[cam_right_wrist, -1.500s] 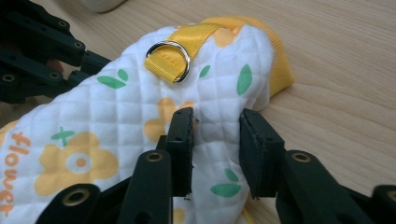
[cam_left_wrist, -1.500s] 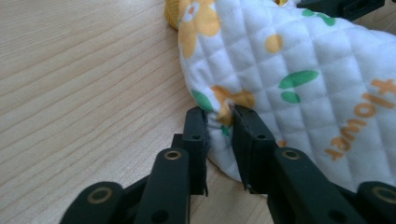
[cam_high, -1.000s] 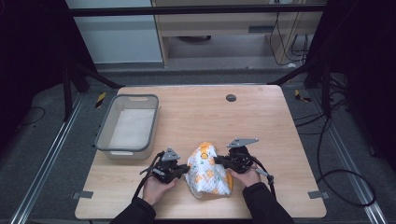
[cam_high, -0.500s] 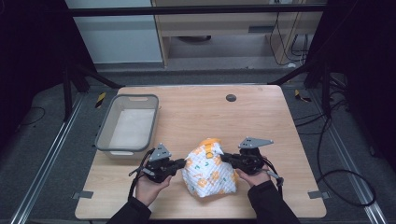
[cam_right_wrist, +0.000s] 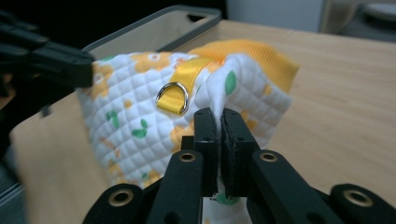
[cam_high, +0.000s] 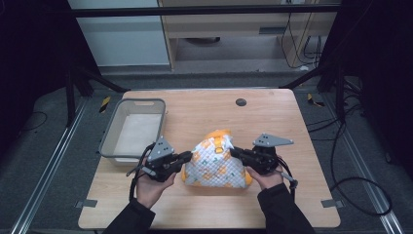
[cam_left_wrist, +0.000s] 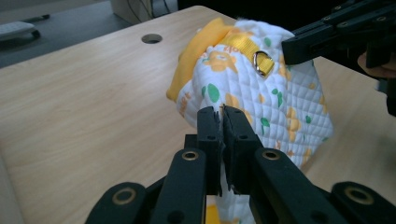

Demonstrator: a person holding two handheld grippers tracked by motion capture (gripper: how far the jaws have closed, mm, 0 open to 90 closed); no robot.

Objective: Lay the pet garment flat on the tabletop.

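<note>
**Both hand-held grippers pinched on the quilted garment**

Your left hand-held gripper [cam_high: 187, 157] has its jaws drawn almost together, with a fold of the quilted garment [cam_high: 215, 163] caught between the tips; in the left gripper view [cam_left_wrist: 221, 122] the white padded cloth runs down through the thin slit between the two black jaws. Your right hand-held gripper [cam_high: 234, 152] is in the same condition: in the right gripper view [cam_right_wrist: 218, 123] its jaws are nearly closed on a raised ridge of the white fabric.

The garment sits between your two grippers, pulled up into a mound on the counter [cam_high: 272, 117]. It is white and quilted, printed with orange figures and green leaves, with a yellow-orange ribbed band [cam_right_wrist: 261, 58] at the end farthest from you. A yellow strap [cam_right_wrist: 184, 79] carrying a metal D-ring [cam_right_wrist: 172, 95] lies on top, just beyond your right gripper's tips and just below them in the left gripper view. There is small orange lettering near the printed figure, too blurred to read.

Beyond your left gripper, away from you and to its outer side, a grey bin [cam_high: 119, 124] stands on the counter, apart from the garment. Farther out, past the garment, a round hole [cam_high: 240, 102] is set into the counter.
</note>
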